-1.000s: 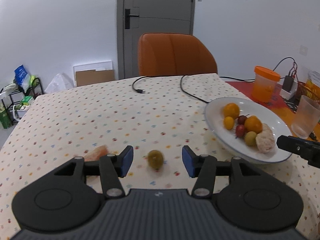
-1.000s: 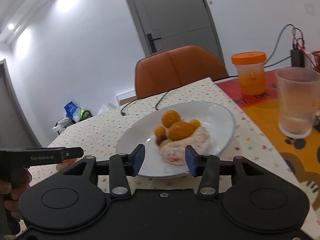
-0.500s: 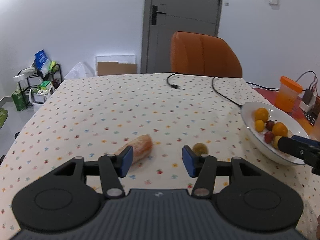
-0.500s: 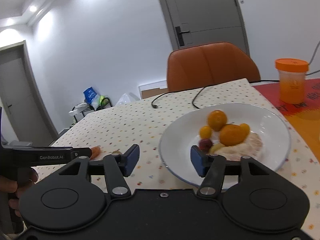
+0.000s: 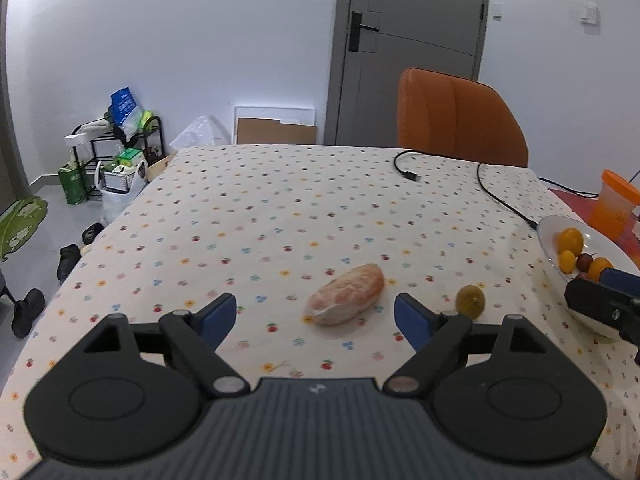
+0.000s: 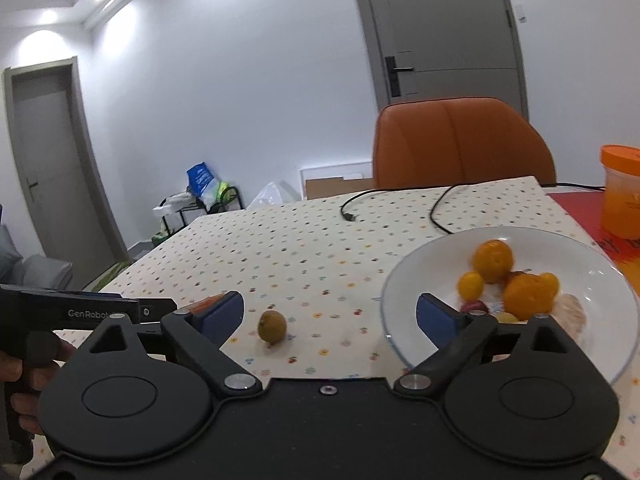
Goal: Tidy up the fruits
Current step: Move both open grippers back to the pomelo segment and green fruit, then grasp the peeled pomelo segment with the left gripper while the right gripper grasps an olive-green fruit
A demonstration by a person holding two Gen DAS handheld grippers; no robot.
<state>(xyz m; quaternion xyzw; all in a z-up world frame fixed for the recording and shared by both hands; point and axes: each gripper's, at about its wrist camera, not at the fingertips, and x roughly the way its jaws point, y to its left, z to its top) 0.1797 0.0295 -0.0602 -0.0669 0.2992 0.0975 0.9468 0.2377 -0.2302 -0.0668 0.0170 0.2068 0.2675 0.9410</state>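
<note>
A peeled orange piece point(image 5: 346, 294) lies on the dotted tablecloth just ahead of my open, empty left gripper point(image 5: 315, 317). A small olive-green fruit point(image 5: 470, 301) sits to its right; it also shows in the right wrist view point(image 6: 272, 327), between the fingers of my open, empty right gripper point(image 6: 330, 314). A white plate point(image 6: 416, 276) at the right holds oranges point(image 6: 493, 255), small yellow and red fruits and a peeled piece point(image 6: 573, 316). The plate point(image 5: 549, 236) shows at the right edge of the left view, partly hidden by the right gripper.
A black cable point(image 5: 496, 196) lies across the far side of the table. An orange chair point(image 5: 456, 116) stands behind it. An orange lidded cup point(image 6: 622, 192) stands on a red mat at the far right. The table's left edge drops to the floor with shoes.
Both grippers have swung left. The peeled orange piece now lies between the left fingers, and the green fruit has come between the right fingers. Both jaws stand wider open.
</note>
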